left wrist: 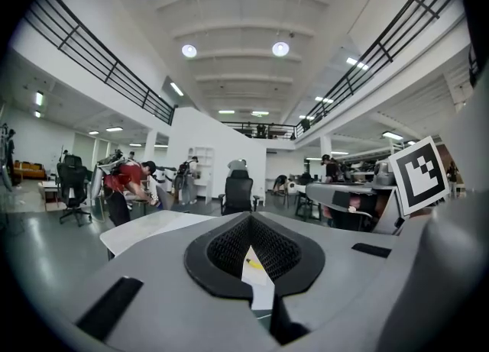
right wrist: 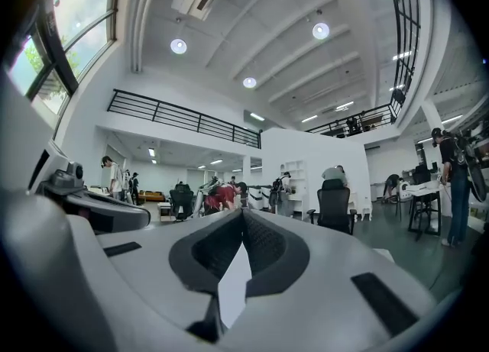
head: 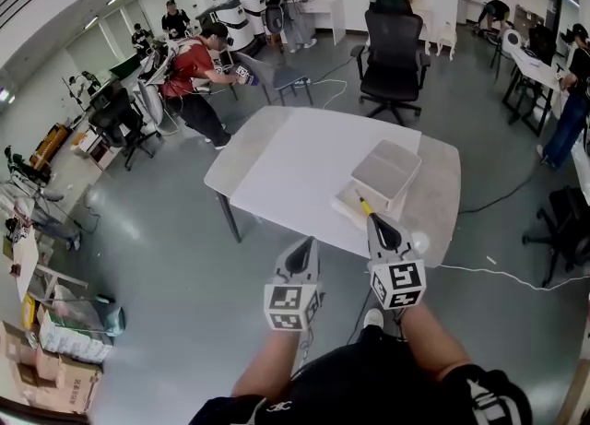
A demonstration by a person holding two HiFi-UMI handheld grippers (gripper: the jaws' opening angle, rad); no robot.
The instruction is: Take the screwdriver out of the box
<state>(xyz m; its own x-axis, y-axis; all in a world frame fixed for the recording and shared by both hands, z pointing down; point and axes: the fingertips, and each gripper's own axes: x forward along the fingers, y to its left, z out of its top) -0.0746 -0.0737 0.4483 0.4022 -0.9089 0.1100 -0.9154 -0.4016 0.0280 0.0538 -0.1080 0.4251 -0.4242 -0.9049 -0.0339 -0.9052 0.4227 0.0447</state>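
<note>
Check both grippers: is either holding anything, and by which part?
Nothing is held. The left gripper and right gripper are both shut and empty. The yellow screwdriver lies in the box, just ahead of the right one.

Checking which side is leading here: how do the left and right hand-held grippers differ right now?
The right hand-held gripper reaches over the table, its tip close to the yellow screwdriver at the white box. The left hand-held gripper sits further back, at the table's near edge. The left gripper view catches the screwdriver beyond its jaws; the right gripper view shows only white there. Both have their jaws together, with nothing between them.
</note>
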